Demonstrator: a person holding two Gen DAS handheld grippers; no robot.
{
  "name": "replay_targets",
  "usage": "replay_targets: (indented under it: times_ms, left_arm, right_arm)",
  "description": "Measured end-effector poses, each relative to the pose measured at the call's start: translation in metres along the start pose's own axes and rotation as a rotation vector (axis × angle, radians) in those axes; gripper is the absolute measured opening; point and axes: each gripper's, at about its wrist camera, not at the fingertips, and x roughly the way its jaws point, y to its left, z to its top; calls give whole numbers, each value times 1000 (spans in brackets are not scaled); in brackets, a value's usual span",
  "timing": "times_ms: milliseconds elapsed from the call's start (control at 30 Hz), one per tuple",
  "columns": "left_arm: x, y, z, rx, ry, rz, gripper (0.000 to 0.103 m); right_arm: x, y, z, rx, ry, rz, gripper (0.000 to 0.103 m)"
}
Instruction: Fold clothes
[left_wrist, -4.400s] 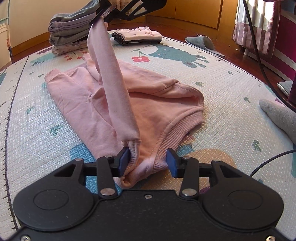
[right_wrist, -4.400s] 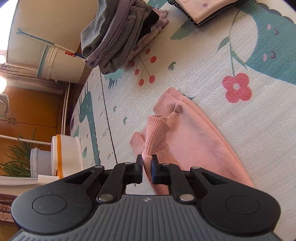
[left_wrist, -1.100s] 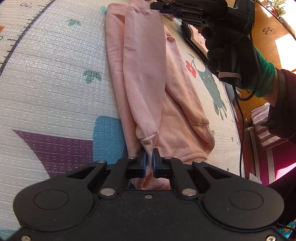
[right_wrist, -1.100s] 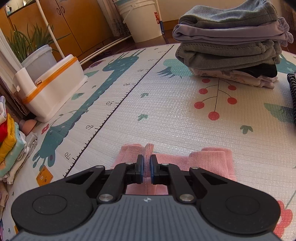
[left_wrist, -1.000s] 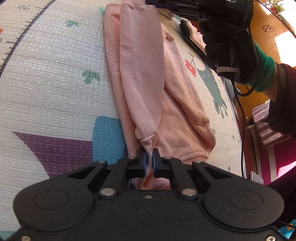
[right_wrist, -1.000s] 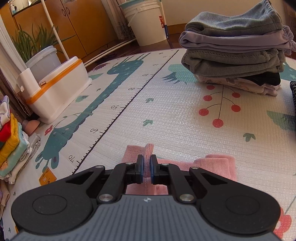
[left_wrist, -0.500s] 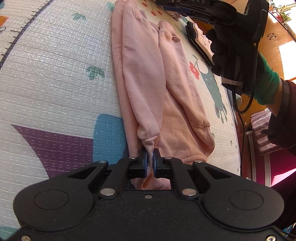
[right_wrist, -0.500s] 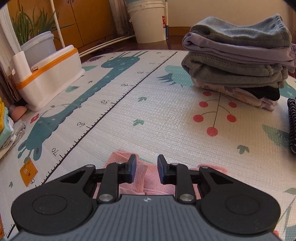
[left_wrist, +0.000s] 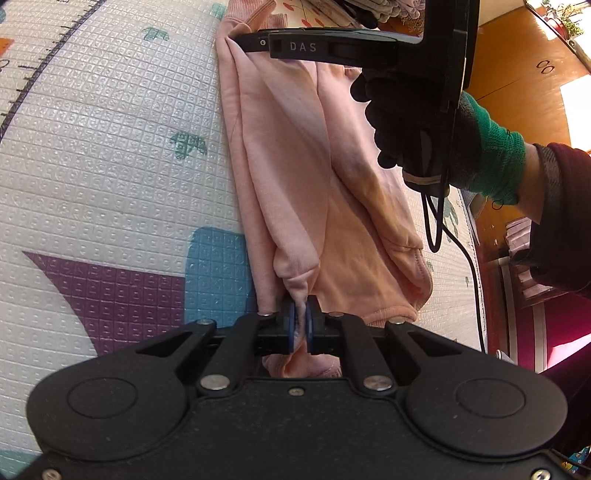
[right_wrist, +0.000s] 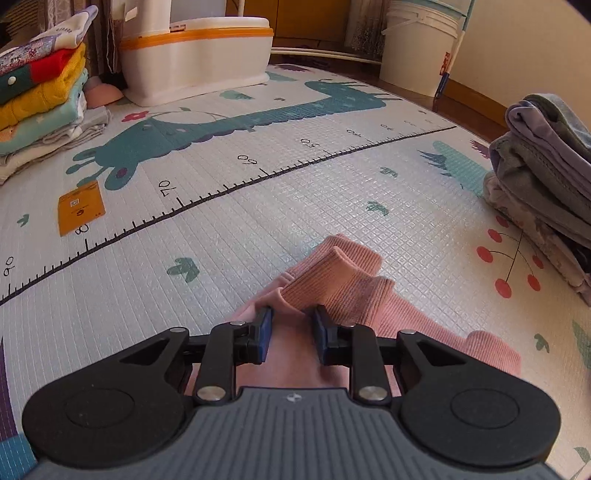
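My left gripper pinches the near end of the pink sweatshirt lying long on the play mat; my right gripper is spread over its ribbed cuffs (untouched). Tugging now could drag the laid sleeve askew.

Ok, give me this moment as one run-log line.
task: fold clothes | left tongs: shut on pink sweatshirt | right tongs: open, over cuffs | garment: flat on play mat
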Motion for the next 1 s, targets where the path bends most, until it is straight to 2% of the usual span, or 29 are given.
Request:
replay_targets:
  times_ms: [100, 167, 200, 233, 267, 400, 467, 533, 567, 633, 700, 800, 933, 1000]
  left_arm:
    - [1, -2, -1, 19, -6, 4, 7]
    - [-4, -6, -3, 39, -9, 6, 12]
    - [-6, -9, -4, 48, -10, 8, 27]
    - [-10, -12, -5, 69, -15, 13, 47]
    - [-15, -17, -5, 97, -17, 23, 51]
    - [-31, -38, -6, 267, -5, 64, 51]
    - [-39, -47, -3, 367, -63, 112, 45]
    - [-43, -51, 1, 462, -125, 133, 35]
    - [-39, -52, 4, 497, -136, 133, 34]
    - [-24, -53, 9, 563, -139, 131, 27]
    - [-8, -49, 10, 610, -105, 143, 21]
    - [15, -44, 6, 660, -45, 176, 19]
    - [13, -47, 10, 694, 15, 167, 19]
    - [2, -54, 20, 748, 25, 161, 20]
  right_arm:
    - [-2, -5, 5, 30, 22, 20, 26]
    - [-8, -11, 13, 67, 33, 32, 26]
    - [-15, -15, 17, 57, 25, 37, 27]
    - [-23, -19, 20, 27, 24, 45, 27]
    - [-31, -22, 23, -16, 28, 49, 27]
    - [-80, -42, 28, -230, 87, 76, 28]
    - [-107, -48, 27, -278, 112, 94, 30]
    - [-140, -53, 26, -319, 128, 107, 34]
    - [-156, -56, 25, -339, 137, 114, 35]
    - [-183, -62, 19, -293, 134, 122, 36]
    - [-203, -65, 4, -225, 132, 133, 36]
    - [-221, -62, -27, -155, 129, 152, 36]
    - [-213, -41, -81, -88, 115, 154, 35]
    - [-202, -27, -106, -69, 108, 155, 35]
